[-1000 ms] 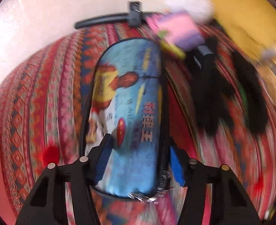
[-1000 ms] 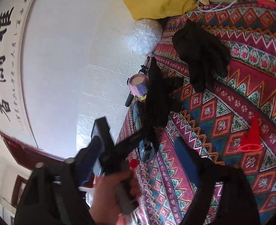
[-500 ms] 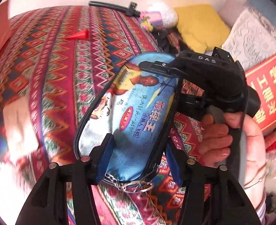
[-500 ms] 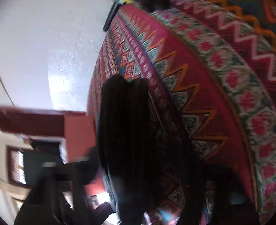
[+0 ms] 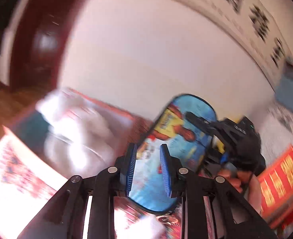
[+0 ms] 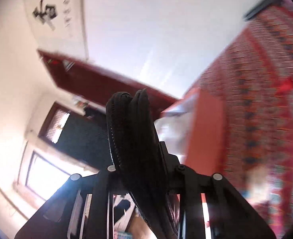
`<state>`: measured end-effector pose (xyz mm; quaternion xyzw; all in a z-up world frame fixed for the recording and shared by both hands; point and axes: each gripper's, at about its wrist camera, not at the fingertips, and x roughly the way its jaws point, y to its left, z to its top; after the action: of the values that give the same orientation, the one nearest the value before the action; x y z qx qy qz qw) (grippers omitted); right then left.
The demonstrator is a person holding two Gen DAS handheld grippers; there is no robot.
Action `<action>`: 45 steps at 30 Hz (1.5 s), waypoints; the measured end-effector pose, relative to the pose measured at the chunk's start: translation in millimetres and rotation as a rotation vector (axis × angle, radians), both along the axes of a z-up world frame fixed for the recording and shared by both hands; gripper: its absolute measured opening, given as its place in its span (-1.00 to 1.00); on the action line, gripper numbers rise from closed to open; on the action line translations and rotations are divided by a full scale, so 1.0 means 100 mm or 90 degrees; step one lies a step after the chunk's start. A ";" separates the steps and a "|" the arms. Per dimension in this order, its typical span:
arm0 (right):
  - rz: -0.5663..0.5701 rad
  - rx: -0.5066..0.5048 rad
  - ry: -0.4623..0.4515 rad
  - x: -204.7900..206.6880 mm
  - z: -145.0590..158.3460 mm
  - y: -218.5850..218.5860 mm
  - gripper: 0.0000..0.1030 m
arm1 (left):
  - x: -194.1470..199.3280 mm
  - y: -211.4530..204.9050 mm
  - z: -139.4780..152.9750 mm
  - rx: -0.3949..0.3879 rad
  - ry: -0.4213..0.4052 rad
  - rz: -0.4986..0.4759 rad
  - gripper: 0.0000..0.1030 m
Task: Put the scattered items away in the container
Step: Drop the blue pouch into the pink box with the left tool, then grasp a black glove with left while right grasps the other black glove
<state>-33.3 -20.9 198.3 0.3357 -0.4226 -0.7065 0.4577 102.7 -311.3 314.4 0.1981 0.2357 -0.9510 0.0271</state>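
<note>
Blue printed pencil case (image 5: 178, 149), contents not visible, lifted at frame centre. Left tongs (image 5: 148, 165) closing, pinching its near end; right tongs (image 6: 144, 171) closing, clamping its black zipper edge (image 6: 130, 131). Earlier it lay flat on the patterned bedspread (image 6: 266, 99); now held up against the wall, background blurred.
</note>
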 end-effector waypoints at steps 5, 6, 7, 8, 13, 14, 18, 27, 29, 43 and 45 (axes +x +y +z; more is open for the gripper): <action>0.030 0.092 0.074 -0.29 0.24 -1.45 -0.25 | 0.48 -1.03 -0.26 -0.020 -0.040 0.273 0.24; -0.011 0.159 0.070 -0.31 0.19 -1.56 0.36 | 0.53 -1.17 -0.35 -0.011 -0.058 0.297 0.24; -0.070 0.223 0.065 -0.31 0.10 -1.57 0.72 | 0.57 -1.29 -0.43 0.005 -0.073 0.313 0.24; -0.104 0.248 0.062 -0.30 0.02 -1.51 0.73 | 0.60 -1.37 -0.48 0.021 -0.084 0.325 0.24; -0.191 0.256 0.057 -0.10 -0.28 -0.54 0.74 | 0.42 -1.22 -0.51 0.006 -0.093 0.314 0.25; -0.219 0.263 0.056 -0.06 -0.30 -0.25 0.74 | 0.36 -1.15 -0.50 0.000 -0.093 0.302 0.26; -0.305 0.277 0.044 0.04 -0.27 0.82 0.77 | 0.12 -0.85 -0.51 -0.023 -0.106 0.254 0.27; -0.534 0.135 -0.053 0.76 -0.63 3.34 0.91 | -0.78 1.06 -0.63 -0.153 -0.154 0.021 0.42; -0.574 0.111 -0.095 0.88 -0.86 3.86 0.91 | -1.06 1.67 -0.78 -0.152 -0.176 -0.052 0.43; -0.746 -0.105 -0.327 0.94 -1.90 5.75 0.91 | -3.95 5.84 -1.39 -0.310 -0.278 -0.370 0.48; -0.759 -0.060 -0.320 0.79 -1.82 5.79 0.91 | -4.26 6.10 -1.64 -0.378 -0.316 -0.362 0.49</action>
<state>45.5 558.0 16.3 0.1783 -0.6612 -0.7200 -0.1121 -323.3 298.6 150.1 0.4594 -0.1234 -0.8710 -0.1231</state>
